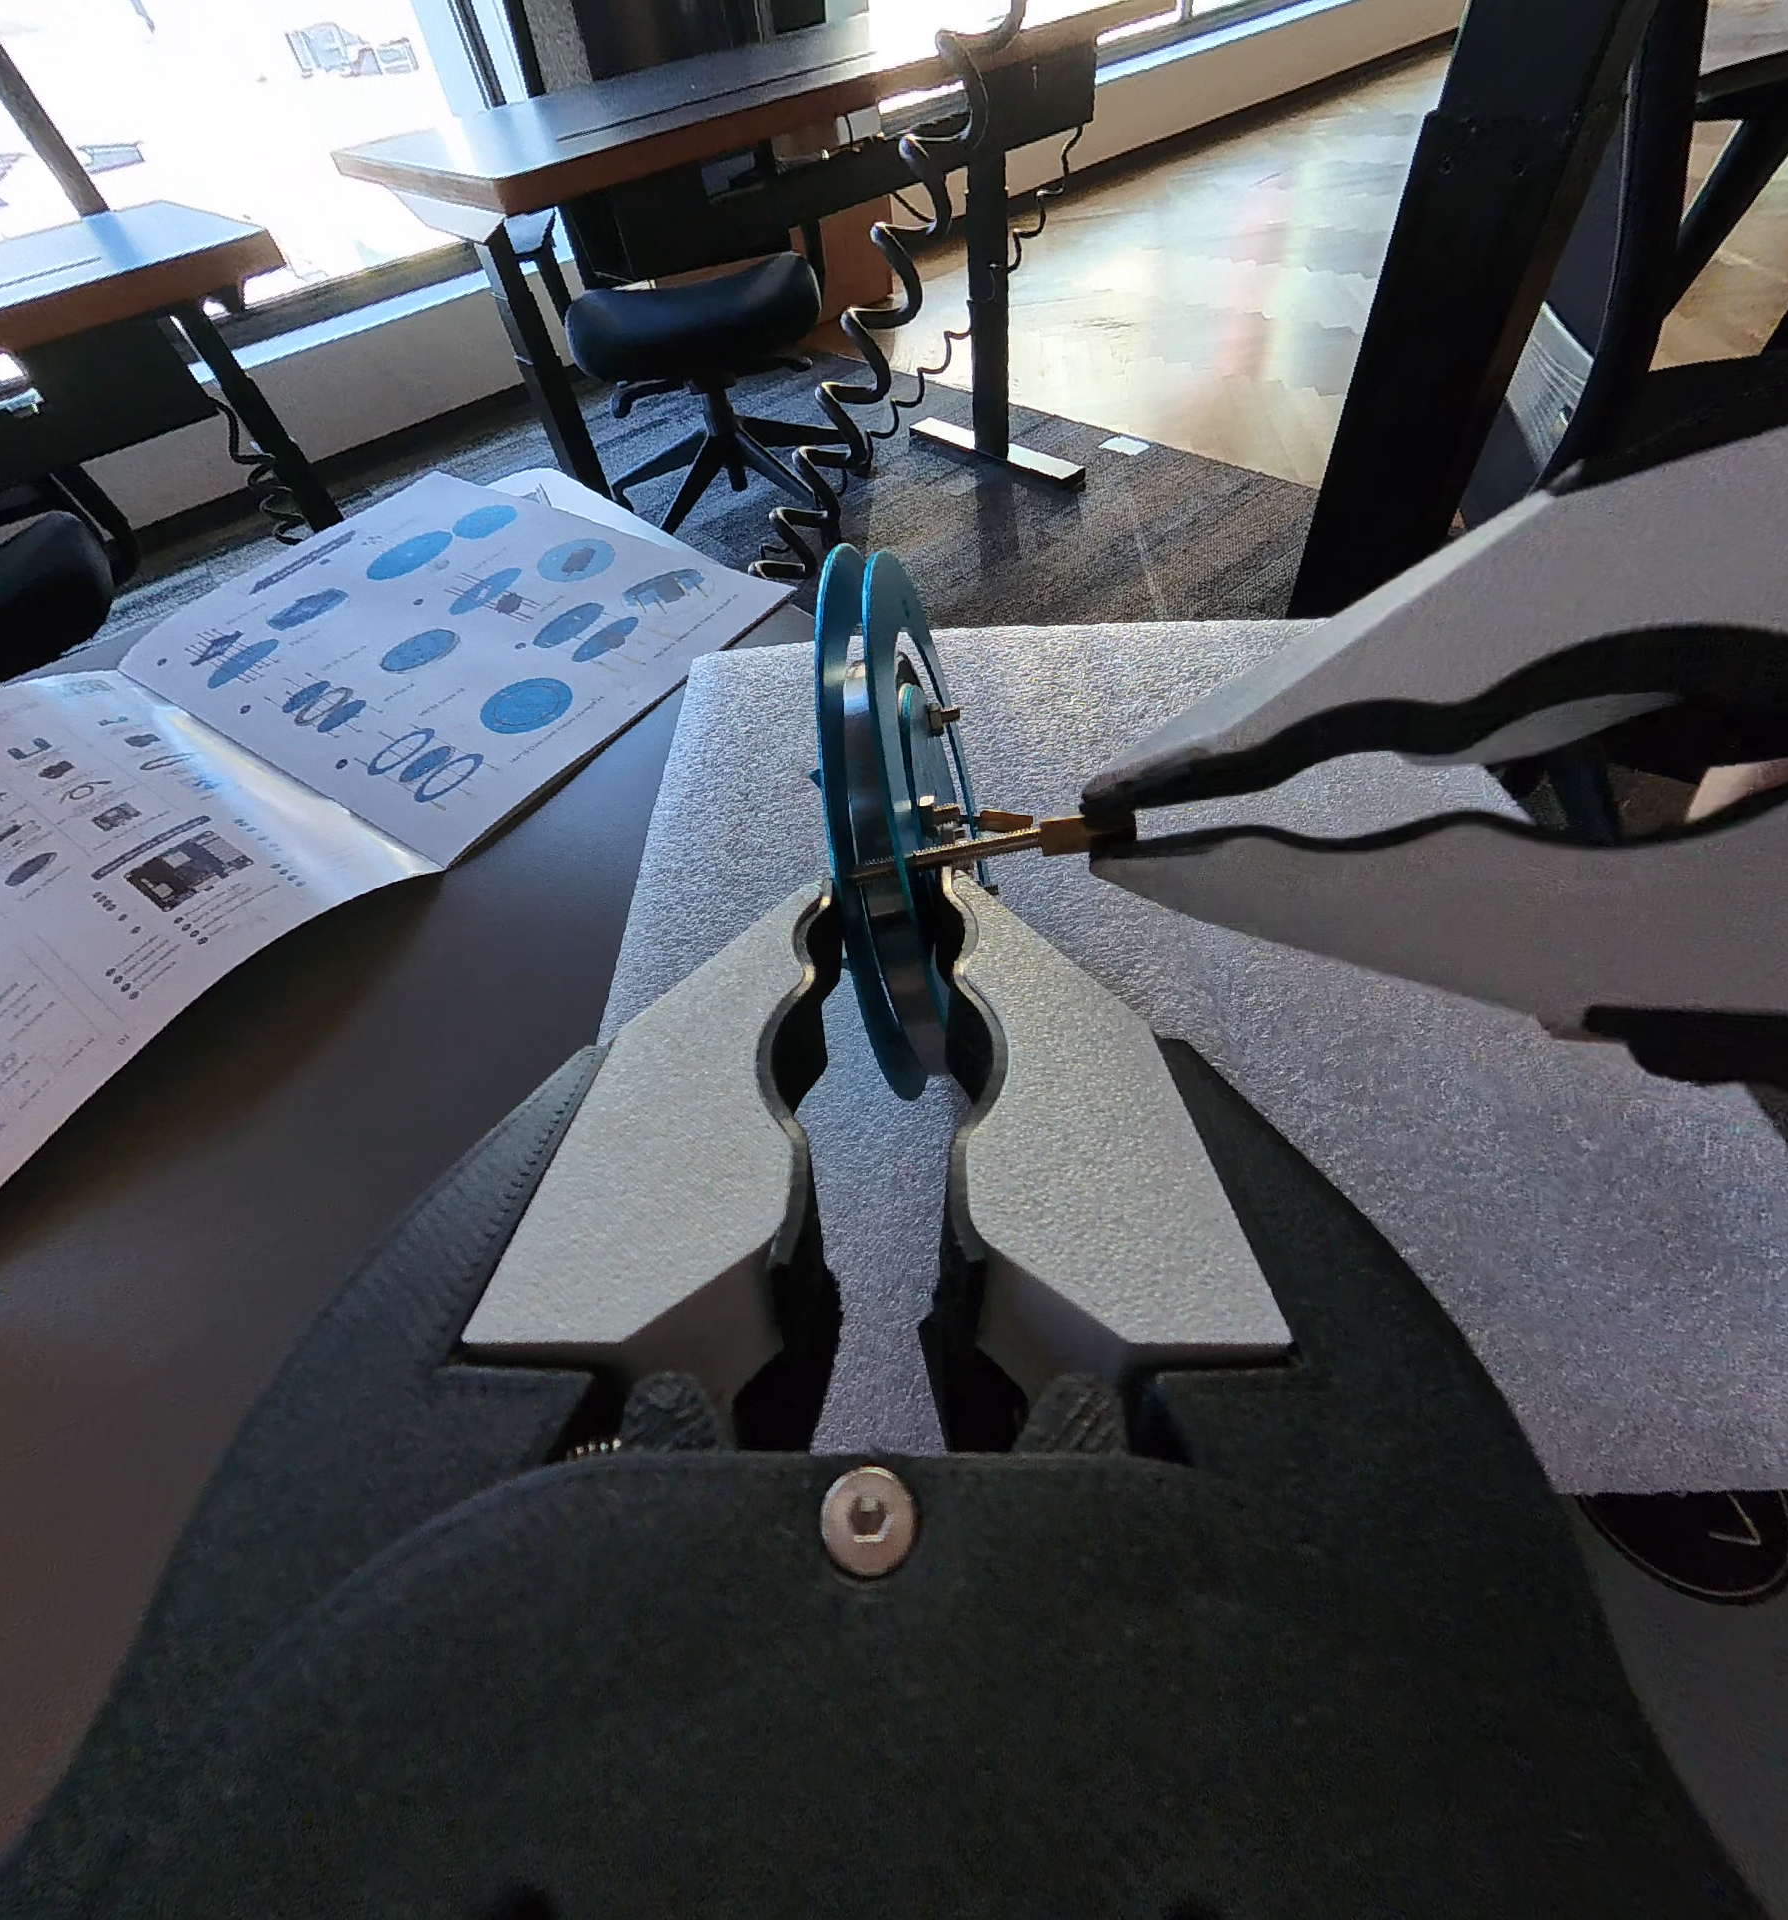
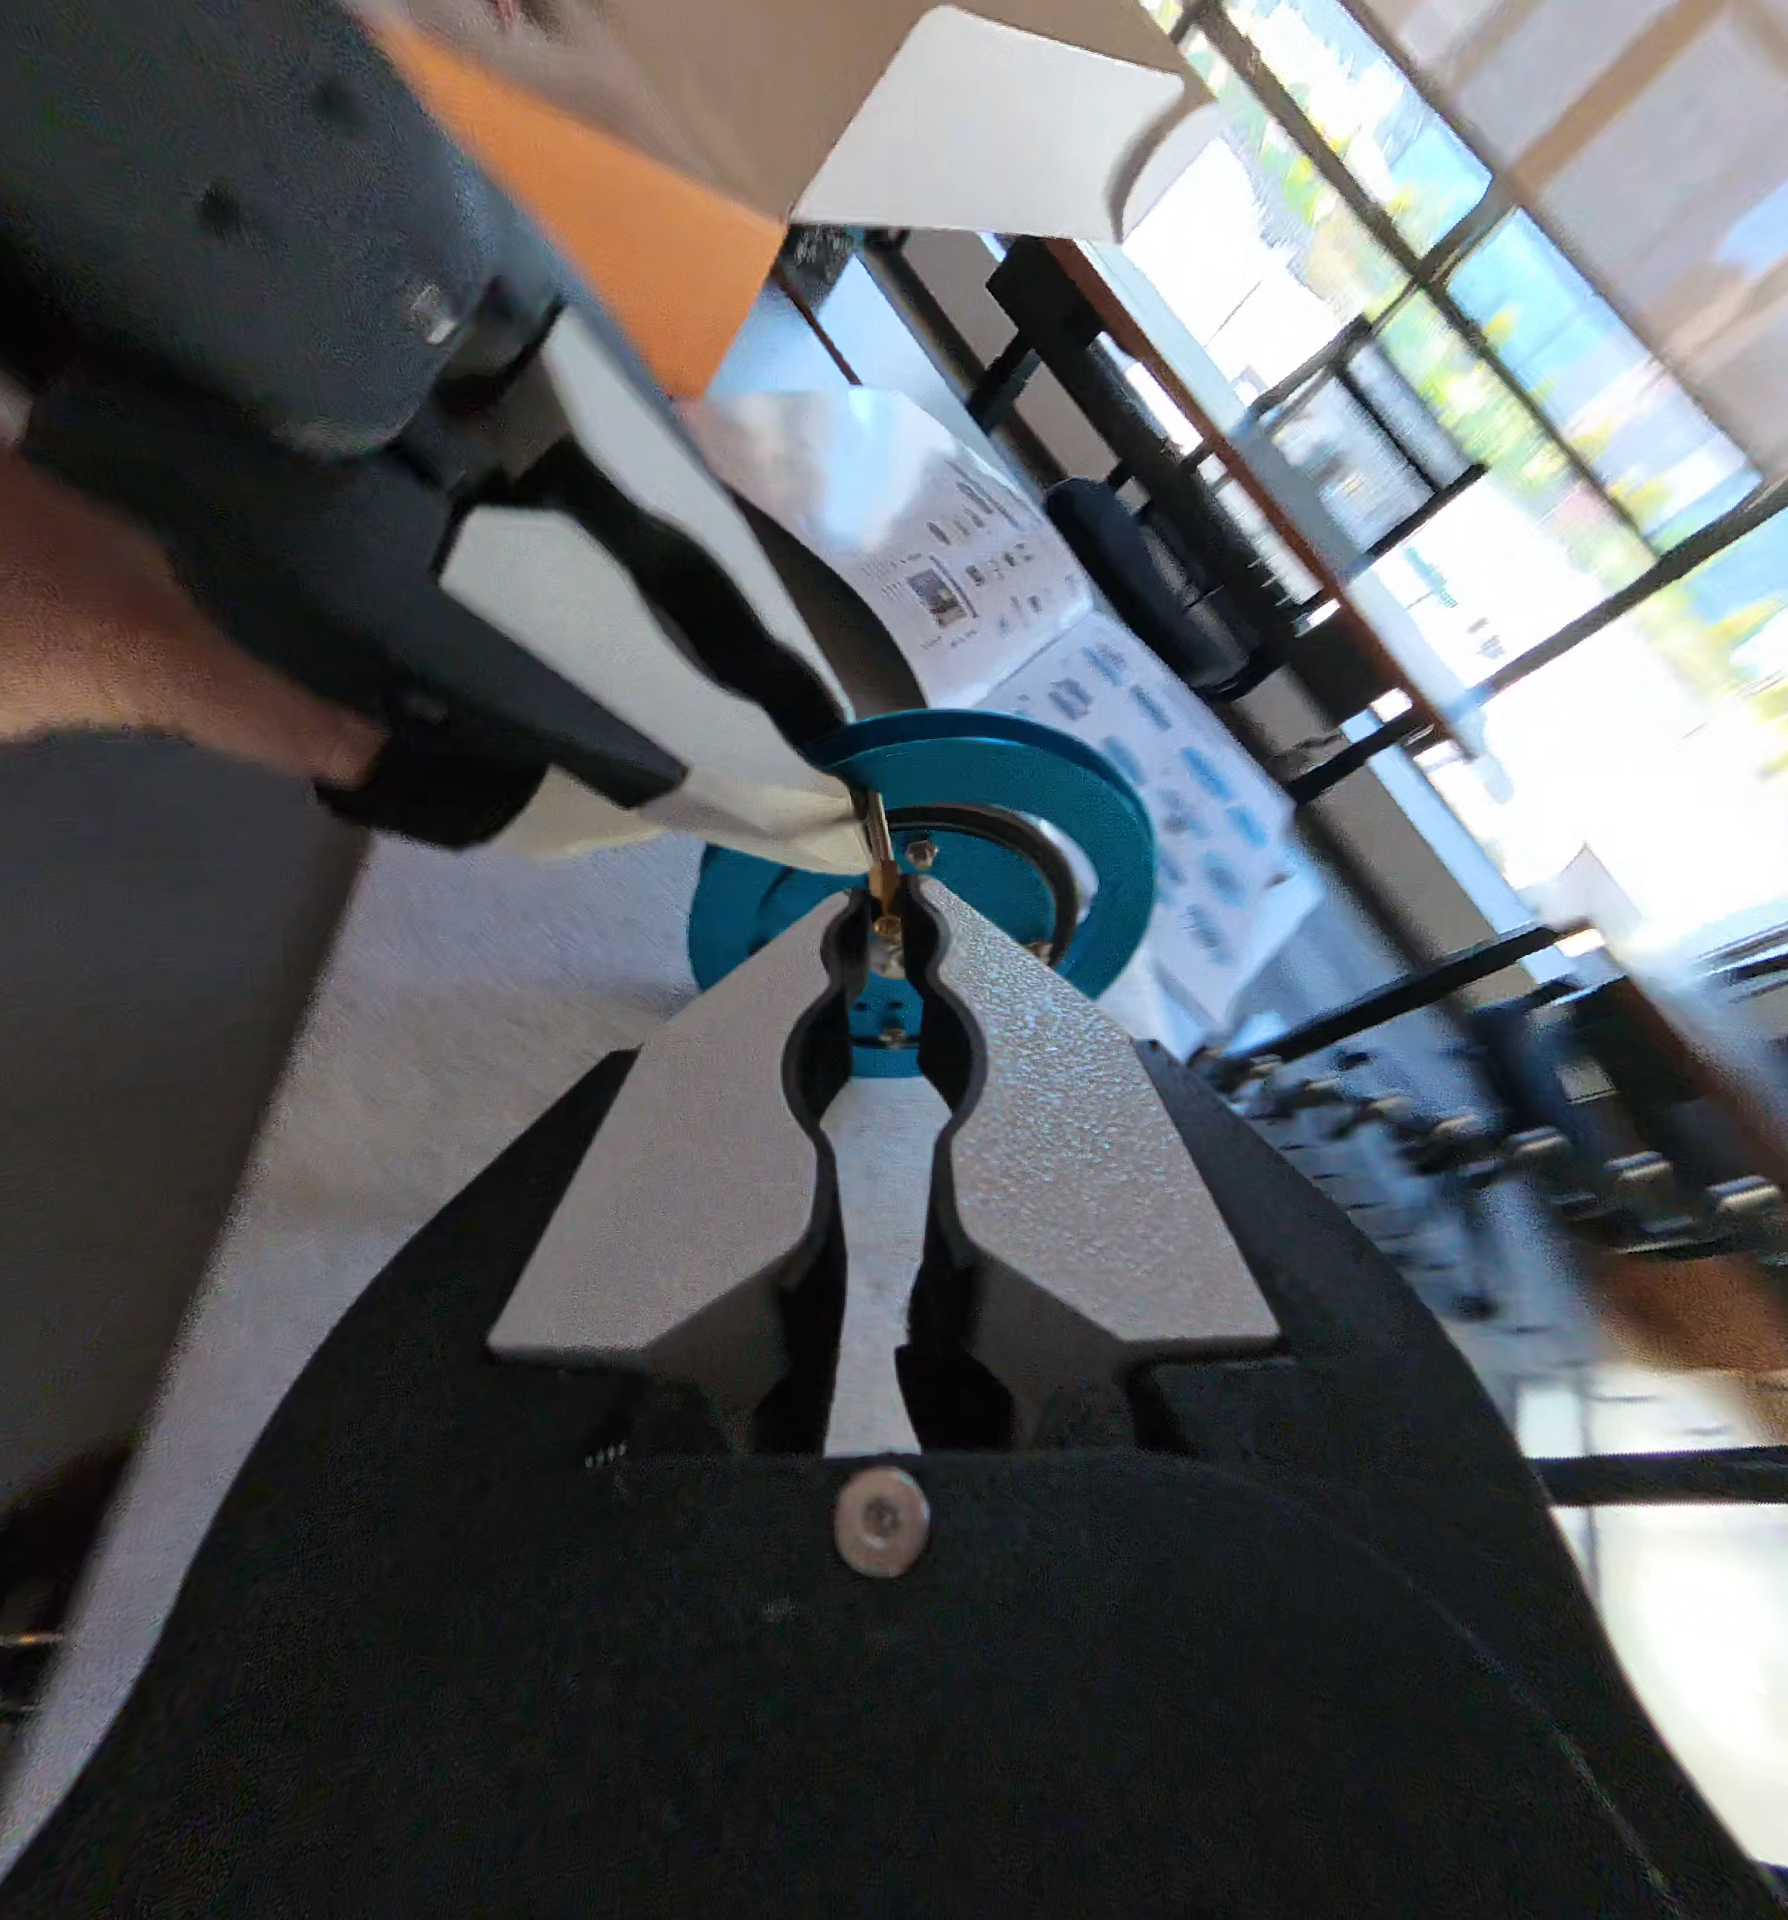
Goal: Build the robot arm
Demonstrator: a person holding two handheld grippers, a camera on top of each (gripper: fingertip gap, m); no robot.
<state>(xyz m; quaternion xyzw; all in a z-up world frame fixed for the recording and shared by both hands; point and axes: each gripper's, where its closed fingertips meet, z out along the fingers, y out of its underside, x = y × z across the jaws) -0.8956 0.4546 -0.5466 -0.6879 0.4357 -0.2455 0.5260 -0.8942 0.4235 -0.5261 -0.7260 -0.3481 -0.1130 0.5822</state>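
- Left gripper [image 1: 888, 902]: fingers closed on the lower edge of a blue disc assembly [image 1: 885, 790], holding it on edge, upright, over a white foam sheet [image 1: 1285, 1091].
- Assembly: two thin blue rings with a thicker dark metal ring sandwiched between them; small nuts show on its right face.
- Right gripper [image 1: 1108, 826]: comes in from the right, fingertips pinched tight on the brass end of a threaded rod [image 1: 931, 857]. The rod runs crosswise through the blue rings near their lower part.
- Right wrist view (motion-blurred): right gripper [image 2: 885, 904] narrowed on the brass piece [image 2: 882, 878], blue disc assembly [image 2: 1025, 821] just ahead, left gripper [image 2: 848, 821] meeting it from the upper left.
- Foam sheet lies on a dark tabletop [image 1: 298, 1195].
- Open instruction booklet [image 1: 277, 717] lies left of the foam, printed with blue part diagrams.
- Background: desks, a black stool [image 1: 698, 312], a coiled cable [image 1: 859, 395].
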